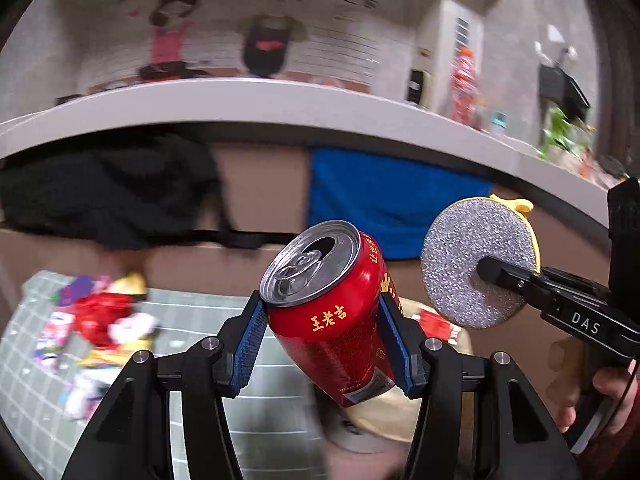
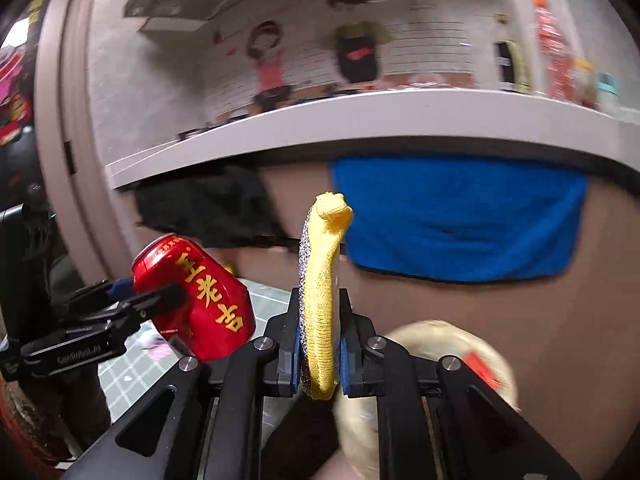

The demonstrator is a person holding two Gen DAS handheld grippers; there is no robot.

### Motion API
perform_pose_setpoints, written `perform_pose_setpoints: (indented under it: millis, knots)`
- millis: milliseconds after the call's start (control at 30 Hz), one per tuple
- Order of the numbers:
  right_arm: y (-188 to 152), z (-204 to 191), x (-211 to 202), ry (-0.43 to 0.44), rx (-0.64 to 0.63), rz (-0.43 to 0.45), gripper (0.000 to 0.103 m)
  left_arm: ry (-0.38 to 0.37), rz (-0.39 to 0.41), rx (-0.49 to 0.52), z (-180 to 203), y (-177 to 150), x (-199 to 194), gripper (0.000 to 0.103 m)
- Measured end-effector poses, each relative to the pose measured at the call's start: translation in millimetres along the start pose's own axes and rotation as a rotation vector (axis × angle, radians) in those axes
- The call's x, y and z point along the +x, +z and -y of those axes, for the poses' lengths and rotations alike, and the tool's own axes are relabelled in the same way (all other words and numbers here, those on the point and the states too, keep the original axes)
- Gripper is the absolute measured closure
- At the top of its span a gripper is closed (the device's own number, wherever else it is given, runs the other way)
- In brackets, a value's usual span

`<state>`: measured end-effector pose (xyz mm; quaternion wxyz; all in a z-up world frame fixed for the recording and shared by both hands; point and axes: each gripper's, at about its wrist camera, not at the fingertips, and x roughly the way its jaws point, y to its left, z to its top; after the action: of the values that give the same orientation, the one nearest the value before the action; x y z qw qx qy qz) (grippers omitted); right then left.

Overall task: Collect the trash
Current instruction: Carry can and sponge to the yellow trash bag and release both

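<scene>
can (image 1: 332, 316) is clamped tilted in the left hand-held gripper (image 1: 324, 336), scouring pad (image 2: 320, 300) pinched edge-on by the right hand-held gripper (image 2: 319, 344), both lifted for disposal.

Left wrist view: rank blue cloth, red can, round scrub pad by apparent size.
1. blue cloth, though it hangs farthest back.
2. red can, close to the camera in the left gripper.
3. round scrub pad, not far behind the can; nearness makes that pair unsure.
</scene>
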<state>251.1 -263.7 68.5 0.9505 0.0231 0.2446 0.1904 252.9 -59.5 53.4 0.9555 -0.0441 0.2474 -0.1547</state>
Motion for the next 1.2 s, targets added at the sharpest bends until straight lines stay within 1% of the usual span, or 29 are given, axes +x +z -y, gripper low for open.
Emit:
perform_pose_setpoints:
  millis: [167,267,433,633,700,967,1067,1200]
  knots:
    - [-16,47,-20,-0.069,0.058,-0.009,0.089,-0.066,-0.058,0.024,38,-12,30,0.047]
    - [-24,61,-24,-0.102,0.067,-0.014,0.089,-0.083,-0.091,0.031,52,-15,46,0.047]
    - [-34,82,-26,-0.121,0.111,-0.027,0.089,-0.093,-0.121,0.032,65,-16,67,0.047]
    - [-40,101,-13,-0.129,0.155,-0.051,0.089,-0.119,-0.158,0.023,64,-20,86,0.047]
    - [-43,102,-8,-0.127,0.16,-0.059,0.089,-0.129,-0.173,0.017,62,-22,95,0.047]
    - [-50,110,23,-0.125,0.174,-0.109,0.089,-0.111,-0.212,0.024,57,-26,125,0.047]
    - [-55,112,34,-0.122,0.182,-0.124,0.089,-0.11,-0.239,0.03,56,-28,140,0.047]
    - [-61,120,46,-0.122,0.2,-0.143,0.089,-0.118,-0.29,0.013,52,-35,161,0.047]
